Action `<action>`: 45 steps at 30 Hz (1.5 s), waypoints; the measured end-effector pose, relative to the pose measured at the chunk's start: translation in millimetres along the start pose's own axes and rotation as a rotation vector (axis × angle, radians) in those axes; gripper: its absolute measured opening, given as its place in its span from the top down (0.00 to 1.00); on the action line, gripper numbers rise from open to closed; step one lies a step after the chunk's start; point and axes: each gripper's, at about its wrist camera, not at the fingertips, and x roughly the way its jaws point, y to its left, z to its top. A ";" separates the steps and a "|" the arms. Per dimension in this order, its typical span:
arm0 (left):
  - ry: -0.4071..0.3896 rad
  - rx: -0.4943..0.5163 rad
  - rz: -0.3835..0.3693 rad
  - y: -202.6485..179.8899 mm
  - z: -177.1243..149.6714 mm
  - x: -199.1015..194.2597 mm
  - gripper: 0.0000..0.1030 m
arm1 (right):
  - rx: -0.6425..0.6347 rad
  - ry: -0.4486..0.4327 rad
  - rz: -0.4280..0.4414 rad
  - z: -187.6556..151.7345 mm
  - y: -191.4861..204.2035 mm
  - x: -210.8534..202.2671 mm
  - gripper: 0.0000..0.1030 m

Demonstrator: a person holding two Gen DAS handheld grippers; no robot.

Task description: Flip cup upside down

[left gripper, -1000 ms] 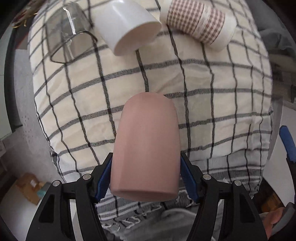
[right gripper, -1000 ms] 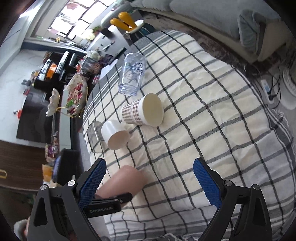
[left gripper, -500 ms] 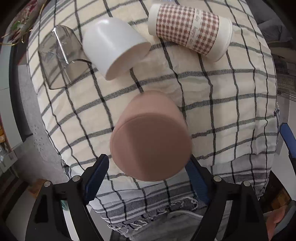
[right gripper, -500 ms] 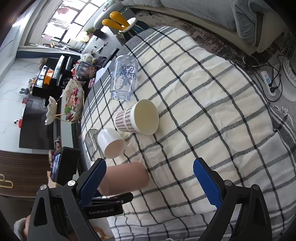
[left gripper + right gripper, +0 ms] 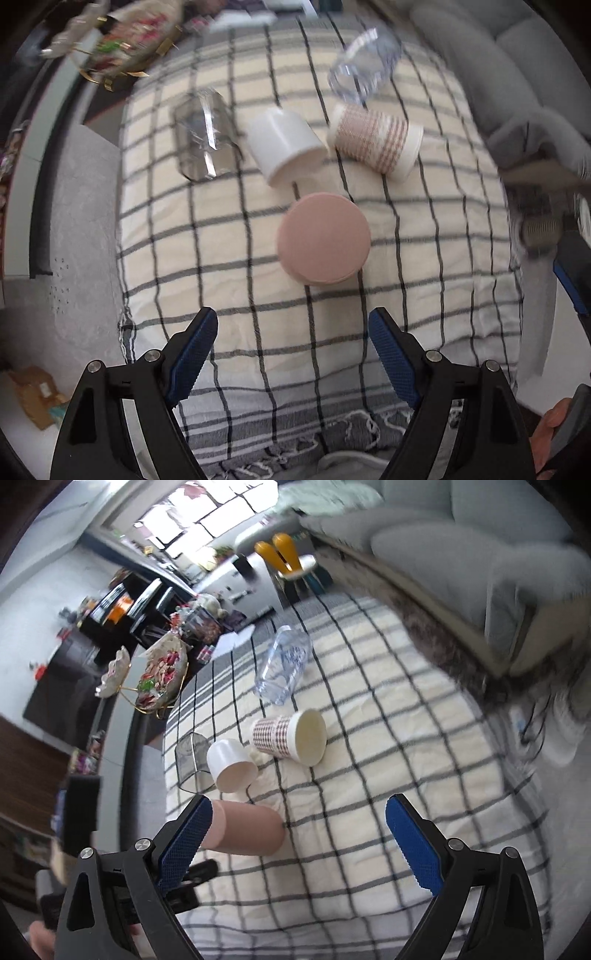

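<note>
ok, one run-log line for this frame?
stage: pink cup inverted on checked tablecloth | left gripper: open, clear of cup | right gripper: open, empty | white cup, houndstooth paper cup: on sides

The pink cup (image 5: 323, 238) is a plain, matte, dusty-pink tumbler with no handle and smooth, slightly tapering walls. It stands upside down on the black-and-cream checked tablecloth (image 5: 221, 258), its flat closed base facing up and its mouth down against the fabric. From the left wrist view, almost straight above, only the round base shows as an even disc, with a thin sliver of wall along its lower edge. From the right wrist view the same cup (image 5: 245, 830) is seen from the side, its wall partly hidden at one end. Nothing grips it; it stands free, near the table's front edge.
</note>
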 end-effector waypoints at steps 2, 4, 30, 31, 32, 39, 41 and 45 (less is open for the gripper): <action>-0.090 -0.032 0.002 6.5 -16.0 -11.8 0.18 | -0.056 -0.045 -0.035 -5.1 7.8 -8.4 0.07; -0.176 -0.054 0.015 12.9 -30.9 -21.0 0.18 | -0.091 -0.077 -0.055 -9.7 10.8 -15.0 0.08; -0.759 -0.209 0.126 38.7 -130.7 -71.6 0.05 | -0.306 -0.472 -0.226 -74.0 42.4 -69.3 0.08; -0.773 -0.208 0.127 38.1 -132.4 -72.9 0.05 | -0.314 -0.502 -0.231 -76.3 43.5 -73.7 0.08; -0.790 -0.207 0.129 37.1 -134.5 -74.4 0.04 | -0.322 -0.530 -0.236 -78.4 46.4 -77.9 0.07; -0.874 -0.211 0.155 35.9 -143.2 -86.0 0.01 | -0.353 -0.587 -0.224 -84.3 55.6 -92.4 0.02; -0.884 -0.214 0.159 37.1 -144.8 -88.0 0.00 | -0.348 -0.583 -0.219 -83.4 54.8 -93.9 0.02; -0.896 -0.223 0.165 38.1 -146.8 -90.7 0.00 | -0.354 -0.571 -0.214 -82.8 56.5 -91.8 0.02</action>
